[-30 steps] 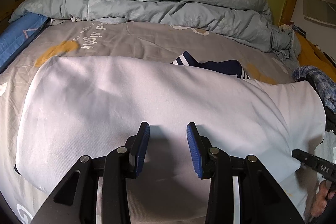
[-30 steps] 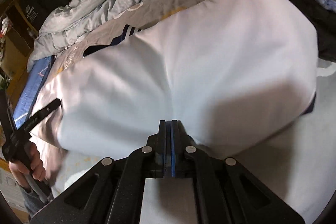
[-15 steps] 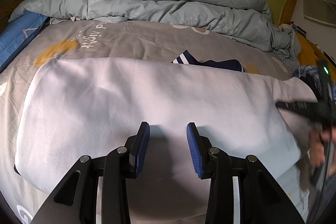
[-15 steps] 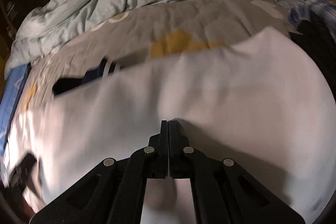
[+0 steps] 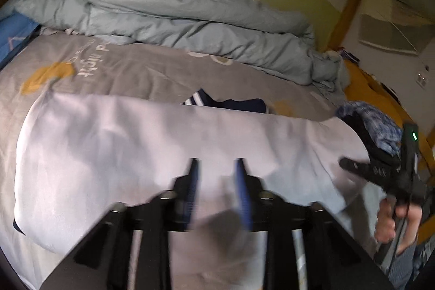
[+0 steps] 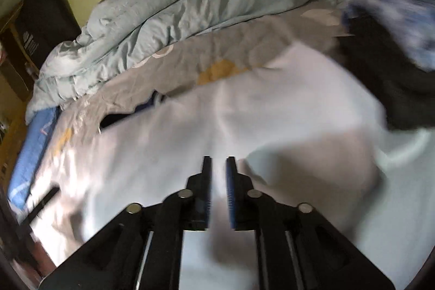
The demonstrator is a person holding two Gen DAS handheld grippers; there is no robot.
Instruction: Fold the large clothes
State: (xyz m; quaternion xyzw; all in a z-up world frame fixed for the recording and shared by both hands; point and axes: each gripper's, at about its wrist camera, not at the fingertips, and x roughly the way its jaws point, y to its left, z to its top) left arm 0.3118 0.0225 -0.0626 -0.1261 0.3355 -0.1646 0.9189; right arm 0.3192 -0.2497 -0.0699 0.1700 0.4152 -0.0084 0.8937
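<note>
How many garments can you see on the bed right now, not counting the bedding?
3: the white garment spread in front of both grippers, a navy striped one peeking out past its far edge, and a blue-patterned dark one bunched at the right. More may be hidden underneath.

A: White garment [image 5: 136,148] state?
B: Large, spread flat across the grey bedsheet [image 5: 141,72], folded over; navy striped-trim part [image 5: 217,102] pokes out at its far edge, toward the rumpled duvet [image 5: 163,12].
</note>
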